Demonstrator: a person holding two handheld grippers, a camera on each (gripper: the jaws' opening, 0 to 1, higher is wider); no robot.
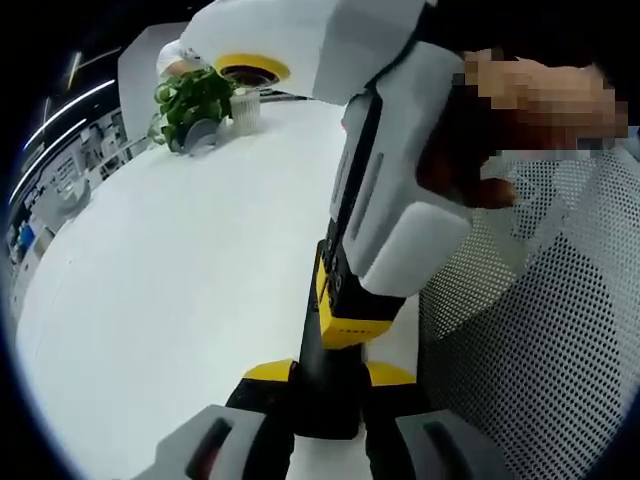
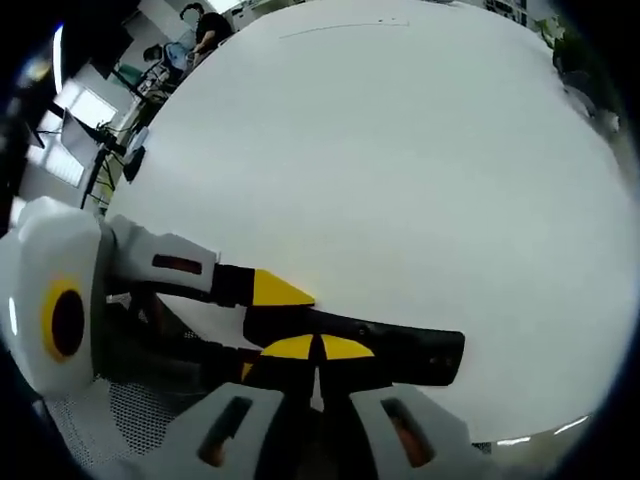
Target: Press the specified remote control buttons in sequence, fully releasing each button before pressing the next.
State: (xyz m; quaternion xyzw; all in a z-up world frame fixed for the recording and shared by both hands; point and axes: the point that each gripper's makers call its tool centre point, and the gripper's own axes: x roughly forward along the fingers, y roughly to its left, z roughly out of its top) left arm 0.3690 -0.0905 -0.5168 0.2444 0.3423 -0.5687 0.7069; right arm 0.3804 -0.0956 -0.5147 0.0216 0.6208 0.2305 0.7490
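A slim black remote control (image 1: 322, 395) lies lengthwise between my left gripper's (image 1: 330, 372) yellow-tipped jaws, which are shut on it above the white table (image 1: 150, 300). My right gripper (image 1: 350, 325) comes down from the upper right, a person's hand on its white body, and its yellow tip rests on the remote's upper face. In the right gripper view, my right gripper (image 2: 320, 348) has its two yellow tips together, touching the remote (image 2: 410, 355), whose free end points right. The left gripper (image 2: 262, 330) reaches in from the left and clamps the remote's other end.
A leafy green plant (image 1: 200, 105) in a white pot stands at the table's far end. A mesh chair back (image 1: 560, 330) is close on the right. Beyond the table edge (image 2: 200, 80) are a stand (image 2: 110, 150) and office furniture.
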